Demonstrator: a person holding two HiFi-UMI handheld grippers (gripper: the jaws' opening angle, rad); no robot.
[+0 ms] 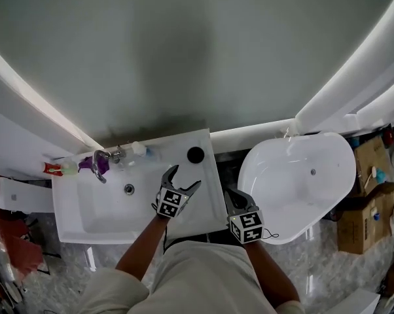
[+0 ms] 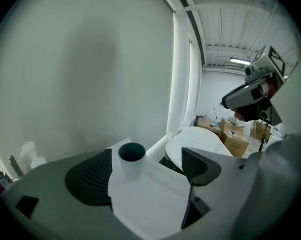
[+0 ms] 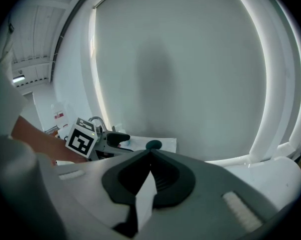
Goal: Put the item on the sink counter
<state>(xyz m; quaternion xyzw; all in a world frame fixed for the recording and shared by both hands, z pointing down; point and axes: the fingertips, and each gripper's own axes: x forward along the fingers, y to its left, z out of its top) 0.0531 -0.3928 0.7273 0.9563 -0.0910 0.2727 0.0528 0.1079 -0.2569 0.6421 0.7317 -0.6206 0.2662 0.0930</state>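
A white cup (image 1: 195, 154) with a dark inside stands upright on the back right corner of the white sink counter (image 1: 207, 205). My left gripper (image 1: 184, 176) hovers just short of it, jaws wide apart. In the left gripper view the cup (image 2: 132, 160) stands ahead between the two pads (image 2: 90, 176) and neither pad touches it. My right gripper (image 1: 231, 193) is off the counter's right edge, over the gap beside the tub. Its jaws (image 3: 150, 153) are shut with nothing in them. From there I see the cup (image 3: 153, 145) and the left gripper's marker cube (image 3: 81, 139).
The basin with its drain (image 1: 129, 189) fills the counter's left part. A faucet (image 1: 100, 162), a white dispenser (image 1: 139, 148) and small bottles (image 1: 59, 169) line the back edge. A white tub (image 1: 295, 182) stands to the right, with cardboard boxes (image 1: 366, 198) beyond it.
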